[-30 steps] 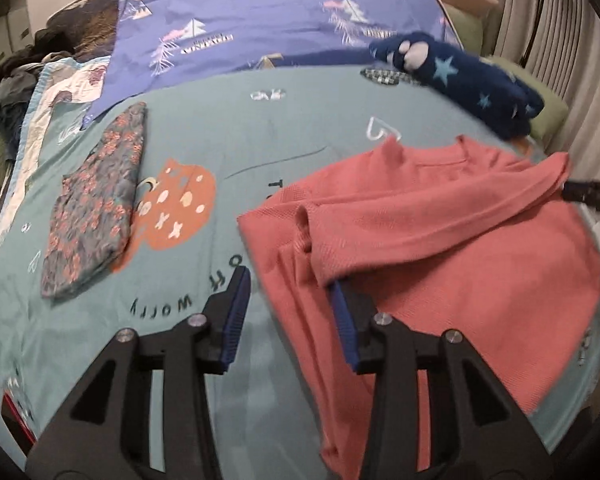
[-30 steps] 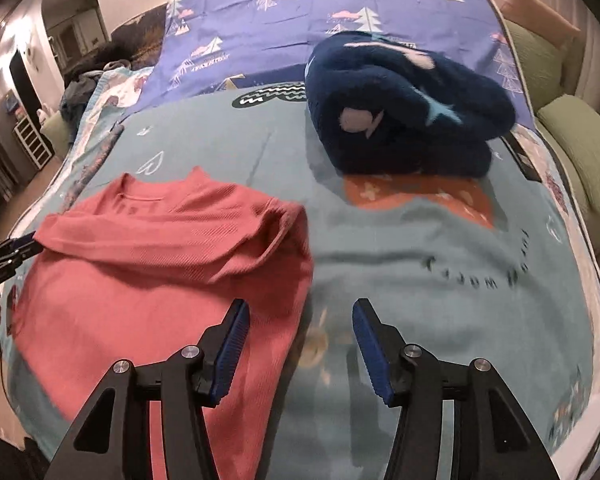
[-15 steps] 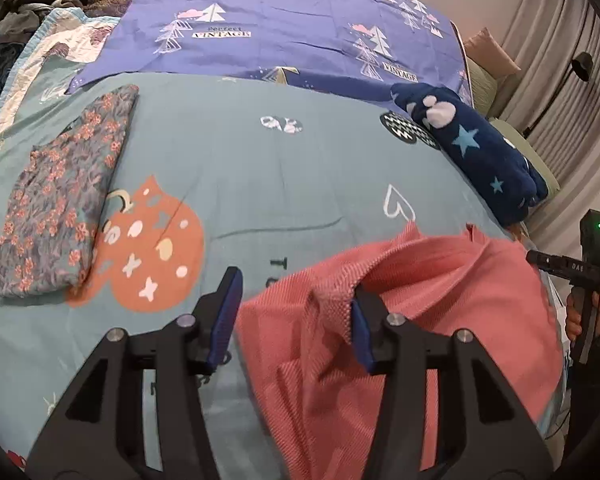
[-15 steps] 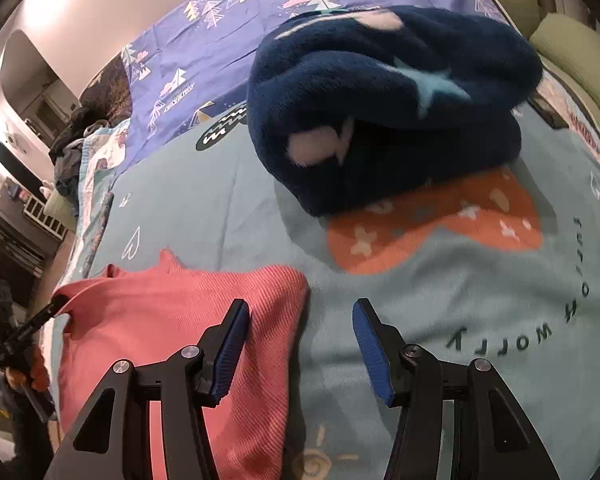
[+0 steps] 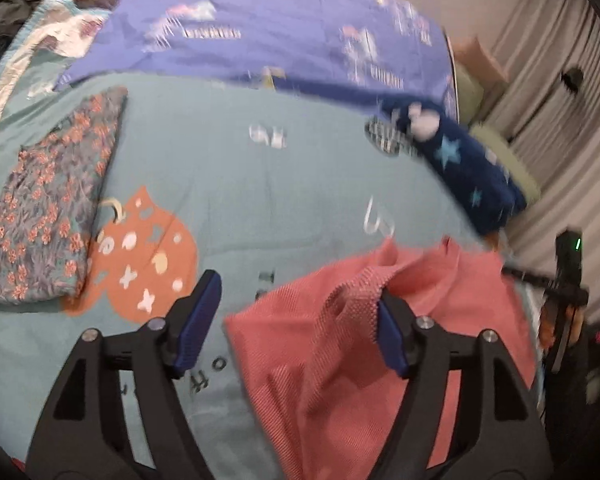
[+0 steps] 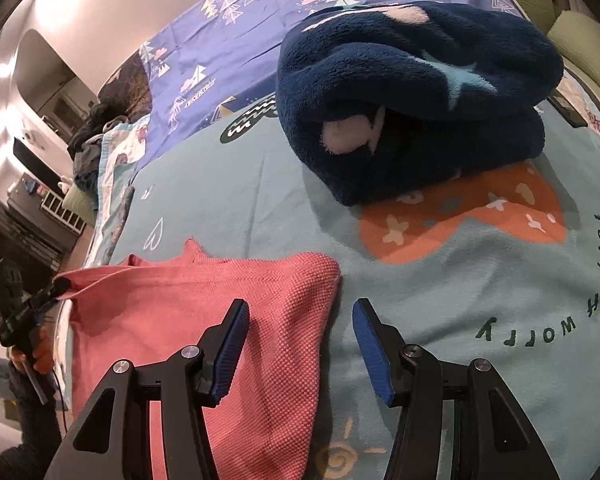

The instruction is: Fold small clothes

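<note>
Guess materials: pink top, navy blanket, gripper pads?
Pink top: knit, likely cotton or acrylic; a pebbly stitch grid shows, matte. Navy blanket: plush fleece, probably polyester; deep fuzzy pile, soft rounded folds. Gripper pads: blue, finely ribbed, look like rubber or soft plastic; the fingers behind them look like hard black plastic.

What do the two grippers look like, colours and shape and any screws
Both match: the left gripper and right gripper each have two black angular fingers with triangular cut-outs, round silver screw heads along the top, and ribbed blue pads on the inner faces. No cables or sleeves show.
</note>
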{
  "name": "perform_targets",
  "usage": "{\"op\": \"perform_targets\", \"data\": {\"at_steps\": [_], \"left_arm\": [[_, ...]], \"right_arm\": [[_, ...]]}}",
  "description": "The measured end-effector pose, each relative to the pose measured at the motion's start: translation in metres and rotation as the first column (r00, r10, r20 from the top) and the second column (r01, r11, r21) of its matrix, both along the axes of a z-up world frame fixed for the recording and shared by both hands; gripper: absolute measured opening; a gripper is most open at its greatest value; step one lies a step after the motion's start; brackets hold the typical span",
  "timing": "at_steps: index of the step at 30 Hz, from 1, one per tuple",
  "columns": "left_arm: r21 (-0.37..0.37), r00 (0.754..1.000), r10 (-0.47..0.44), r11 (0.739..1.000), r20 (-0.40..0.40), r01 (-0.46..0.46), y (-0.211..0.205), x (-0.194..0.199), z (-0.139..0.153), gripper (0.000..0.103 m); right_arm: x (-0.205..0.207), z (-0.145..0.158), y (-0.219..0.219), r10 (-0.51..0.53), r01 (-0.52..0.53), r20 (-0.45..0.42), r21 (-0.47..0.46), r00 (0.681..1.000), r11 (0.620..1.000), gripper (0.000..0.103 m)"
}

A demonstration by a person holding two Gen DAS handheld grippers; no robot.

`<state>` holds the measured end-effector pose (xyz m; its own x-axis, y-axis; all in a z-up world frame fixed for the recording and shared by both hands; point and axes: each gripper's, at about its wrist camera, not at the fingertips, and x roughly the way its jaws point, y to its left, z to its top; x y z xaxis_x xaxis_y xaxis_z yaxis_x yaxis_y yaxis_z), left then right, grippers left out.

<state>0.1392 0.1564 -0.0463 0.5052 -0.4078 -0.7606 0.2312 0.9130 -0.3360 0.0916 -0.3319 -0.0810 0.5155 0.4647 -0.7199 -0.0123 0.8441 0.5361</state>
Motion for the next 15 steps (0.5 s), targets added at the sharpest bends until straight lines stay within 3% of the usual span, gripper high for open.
{"op": "perform_targets", "data": {"at_steps": [2,4,9,12,15], "left_arm": [[0.080,0.991,-0.030,0.996,-0.129,0.041,-0.002,0.008,-0.013,0.073],[0.103,0.985,-0.012,0.994,-0.174,0.030,0.003,0.011,-0.013,0.073],[-0.094,0.999,-0.004,0.996,-0.034,0.001,0.021,0.002,0.031,0.077],[-0.079,1.000,0.002,0.997,0.028,0.000,0.017,-0.004,0.037,0.081],[-0.098,0.999,-0.025,0.995,-0.046,0.020,0.010,0.004,0.024,0.081]], "right_arm": [[0.001,0.000,0.001,-0.002,0.002,-0.007,-0.010,1.000,1.000,0.055],[0.002,0.002,0.003,-0.001,0.001,-0.007,-0.022,1.000,1.000,0.055],[0.002,0.005,0.006,-0.001,0.001,0.002,-0.028,1.000,1.000,0.055],[0.002,0.005,0.008,0.003,-0.003,0.003,-0.030,1.000,1.000,0.055],[0.002,0.004,0.009,0.010,-0.010,-0.002,-0.039,1.000,0.999,0.055]]}}
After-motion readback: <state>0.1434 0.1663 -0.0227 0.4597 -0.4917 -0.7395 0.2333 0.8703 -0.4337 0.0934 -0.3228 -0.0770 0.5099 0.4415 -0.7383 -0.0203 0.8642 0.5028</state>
